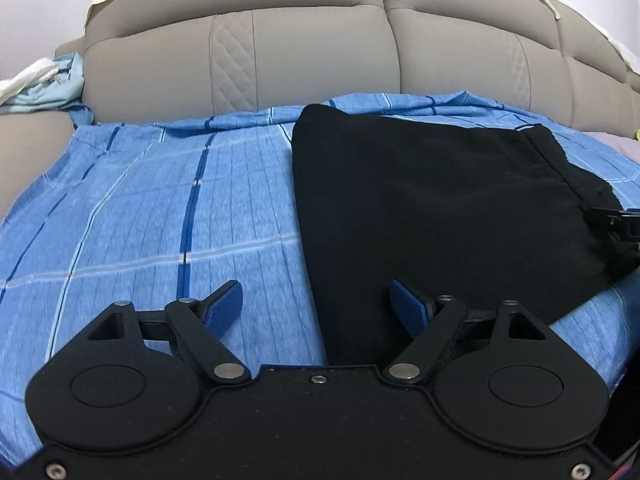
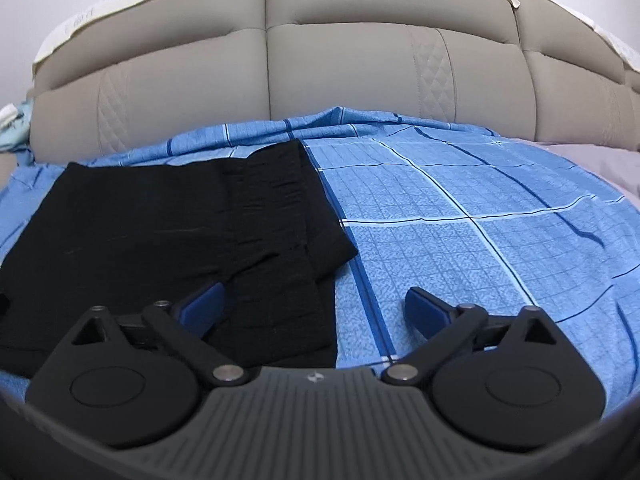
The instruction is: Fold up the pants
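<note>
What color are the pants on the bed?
The pants are plain black, with no pattern. The left wrist view shows them best.

The pants (image 1: 432, 208) lie on the bedsheet (image 1: 160, 208), before the headboard (image 1: 312, 52); a pillow (image 1: 36, 80) sits far left.

You have a bed (image 2: 480, 216) with a blue checked sheet (image 1: 160, 208) and a beige padded headboard (image 1: 320, 48). Black pants (image 1: 432, 200) lie folded flat on the sheet. Pale blue cloth (image 1: 52, 84) is bunched at the bed's far left corner.
</note>
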Demonstrator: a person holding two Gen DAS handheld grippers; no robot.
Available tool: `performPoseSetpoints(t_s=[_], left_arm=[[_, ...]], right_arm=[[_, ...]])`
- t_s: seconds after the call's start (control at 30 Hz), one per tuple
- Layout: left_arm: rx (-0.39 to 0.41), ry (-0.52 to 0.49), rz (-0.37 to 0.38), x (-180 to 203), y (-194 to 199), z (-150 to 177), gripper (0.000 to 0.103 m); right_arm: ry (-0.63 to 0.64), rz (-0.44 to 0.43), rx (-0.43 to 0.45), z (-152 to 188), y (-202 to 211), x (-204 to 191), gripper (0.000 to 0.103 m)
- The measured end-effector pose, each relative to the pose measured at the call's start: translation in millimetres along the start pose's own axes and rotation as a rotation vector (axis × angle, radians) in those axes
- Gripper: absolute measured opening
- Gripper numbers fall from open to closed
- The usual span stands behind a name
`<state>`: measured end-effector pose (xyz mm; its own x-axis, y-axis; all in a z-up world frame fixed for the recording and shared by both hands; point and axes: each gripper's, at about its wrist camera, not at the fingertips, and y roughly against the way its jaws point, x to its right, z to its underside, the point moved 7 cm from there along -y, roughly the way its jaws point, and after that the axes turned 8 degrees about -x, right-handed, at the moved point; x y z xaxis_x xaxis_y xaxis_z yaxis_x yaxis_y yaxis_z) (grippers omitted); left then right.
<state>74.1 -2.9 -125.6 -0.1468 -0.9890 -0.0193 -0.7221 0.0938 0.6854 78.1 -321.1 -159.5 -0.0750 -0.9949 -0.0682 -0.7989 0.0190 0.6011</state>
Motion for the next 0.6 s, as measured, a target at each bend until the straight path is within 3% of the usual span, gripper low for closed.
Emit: performPoseSetpoints(t_s=[0.1,0.23,0.4,0.53,0.6], left_arm=[[-0.013,0.040,0.018,-1.8,4.5,6.7,0.082],[-0.021,0.053,0.026,-4.3,8.4,12.1,0.086],[-0.060,0.044,0.040,-5.1,14.1,14.7,0.087],[-0.081,0.046,0.107,-15.3,23.0,0.6,0.088],[-0.045,0.056,0.129,-25.1,25.4,-19.1,0.090]], right_arm=[[0.010,0.029,-0.030,1.5,0.3,-0.7,0.103],[-0.044,-0.010,-0.091,8.7,0.9,7.5,0.103],[-0.007,-0.025,-0.155,9.2,2.1,5.9,0.103],[0.030,-0.103,-0.243,6.3,9.0,9.1,0.103],[0.038,-0.153,-0.218,-2.0,15.9,13.6,0.103]])
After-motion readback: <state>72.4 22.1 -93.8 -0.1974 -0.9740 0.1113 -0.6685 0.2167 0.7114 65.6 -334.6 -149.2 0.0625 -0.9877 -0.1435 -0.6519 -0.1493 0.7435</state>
